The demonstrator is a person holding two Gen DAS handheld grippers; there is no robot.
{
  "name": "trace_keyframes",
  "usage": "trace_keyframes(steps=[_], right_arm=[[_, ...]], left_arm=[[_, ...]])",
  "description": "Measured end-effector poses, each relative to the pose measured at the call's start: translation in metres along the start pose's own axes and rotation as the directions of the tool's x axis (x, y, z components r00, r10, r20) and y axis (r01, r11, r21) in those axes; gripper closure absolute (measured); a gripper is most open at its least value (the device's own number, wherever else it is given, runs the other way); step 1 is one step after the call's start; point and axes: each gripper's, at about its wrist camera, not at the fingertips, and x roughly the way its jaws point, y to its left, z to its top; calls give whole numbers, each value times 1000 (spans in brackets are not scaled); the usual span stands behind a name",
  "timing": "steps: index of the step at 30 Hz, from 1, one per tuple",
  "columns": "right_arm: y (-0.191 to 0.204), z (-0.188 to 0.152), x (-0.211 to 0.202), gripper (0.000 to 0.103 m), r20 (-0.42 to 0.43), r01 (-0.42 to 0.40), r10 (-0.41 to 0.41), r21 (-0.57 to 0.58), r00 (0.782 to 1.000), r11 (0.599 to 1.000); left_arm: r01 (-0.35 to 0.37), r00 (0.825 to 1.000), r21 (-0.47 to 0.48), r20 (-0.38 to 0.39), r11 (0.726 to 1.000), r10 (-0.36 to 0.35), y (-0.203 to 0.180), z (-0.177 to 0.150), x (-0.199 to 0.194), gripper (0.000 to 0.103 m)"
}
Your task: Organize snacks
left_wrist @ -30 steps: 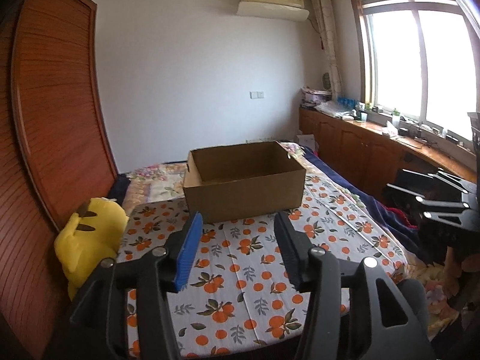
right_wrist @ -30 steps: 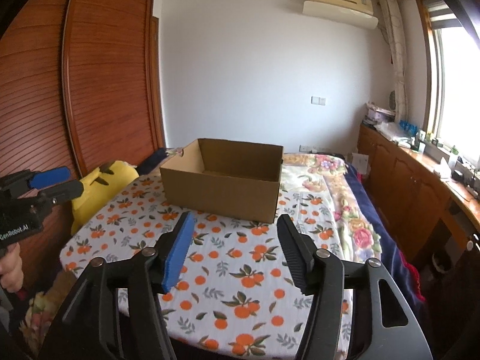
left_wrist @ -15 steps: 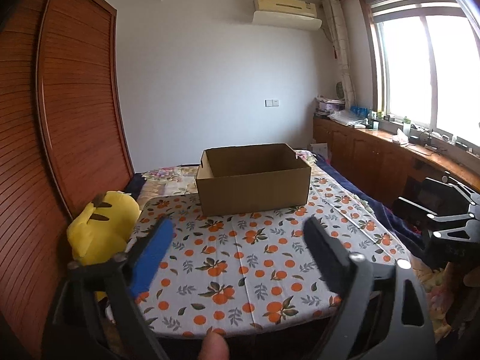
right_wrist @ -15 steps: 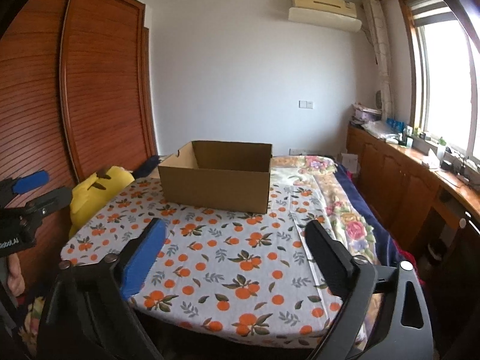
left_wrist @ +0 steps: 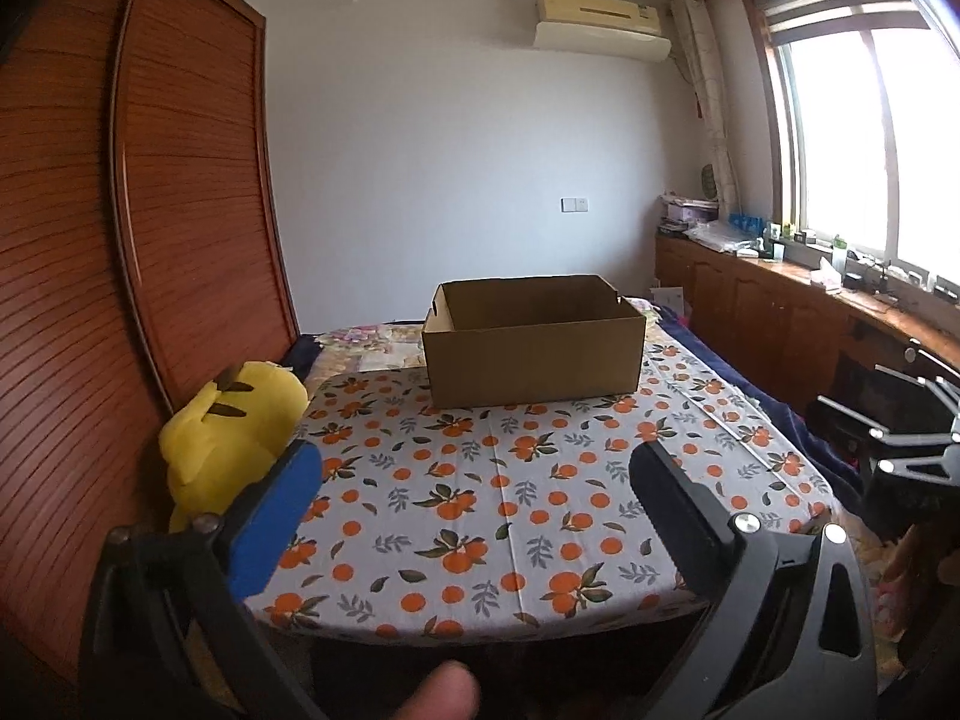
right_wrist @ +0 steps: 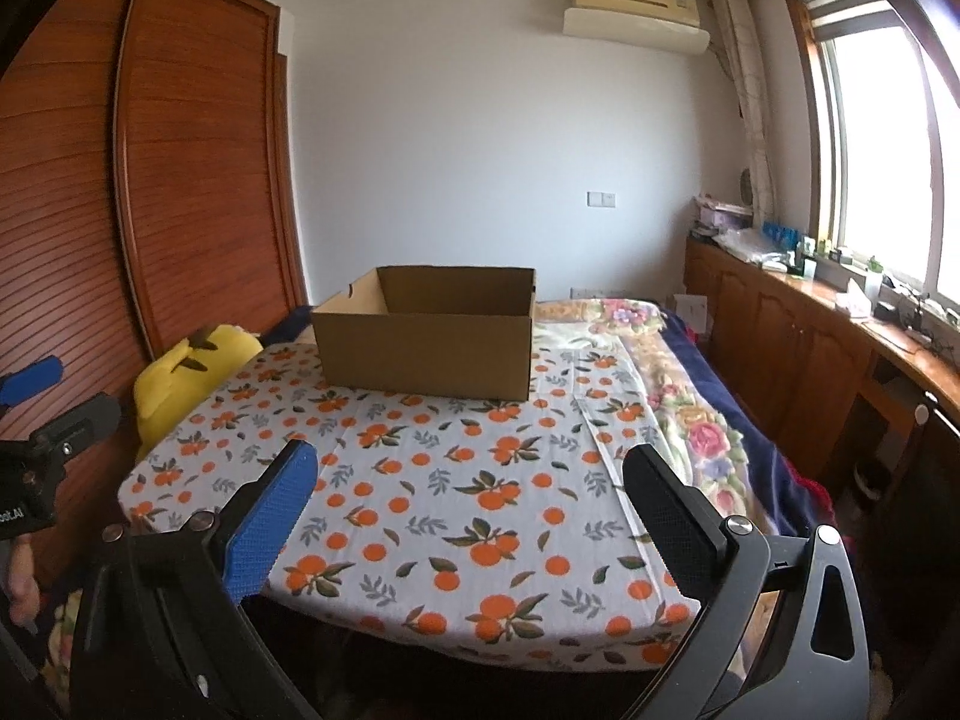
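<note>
Both hand-held grippers are spread wide with nothing between their fingers. The left hand-held gripper (left_wrist: 474,480) is still opening, though only slightly; the right hand-held gripper (right_wrist: 468,480) is at full spread. Each points across the orange-print cloth (left_wrist: 510,492) toward the box (left_wrist: 531,339), an open cardboard carton standing at the far end of the cloth, well apart from both tools.

No snacks show in either view. The box interior that can be seen looks bare, though its floor is hidden behind the near wall, so I cannot tell whether anything lies in it.

What could go wrong from here is mostly a matter of search: with nothing to pick in sight, a hand may sweep low and catch the cloth's front edge, dragging it — and the light, unweighted box would likely slide with it. The yellow plush (left_wrist: 231,438) sits just beside the cloth's left edge and could be knocked by the left tool.

The left view shows a fingertip (left_wrist: 441,693) at the bottom edge and the right tool at its right margin, in front of the cabinets. The right view alone shows the floral blanket (right_wrist: 690,420) spread beside the cloth, the left tool's blue finger (right_wrist: 33,378) at the left margin, and the box's side handle cut-out more squarely.
</note>
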Motion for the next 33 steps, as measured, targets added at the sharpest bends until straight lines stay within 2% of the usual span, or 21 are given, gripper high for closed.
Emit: trace_keyframes(steps=[2, 12, 33], right_arm=[[-1, -5, -2, 0, -4, 7, -7, 7, 1000, 1000], [-2, -24, -9, 0, -7, 25, -25, 17, 1000, 1000], [-5, -26, -11, 0, -1, 44, -44, 26, 999, 999]], left_arm=[[11, 1000, -12, -1, 1000, -11, 1, -4, -3, 0], [-33, 999, -9, -7, 999, 33, 7, -17, -7, 0], [-54, 999, -5, 1, 999, 54, 14, -21, -8, 0]])
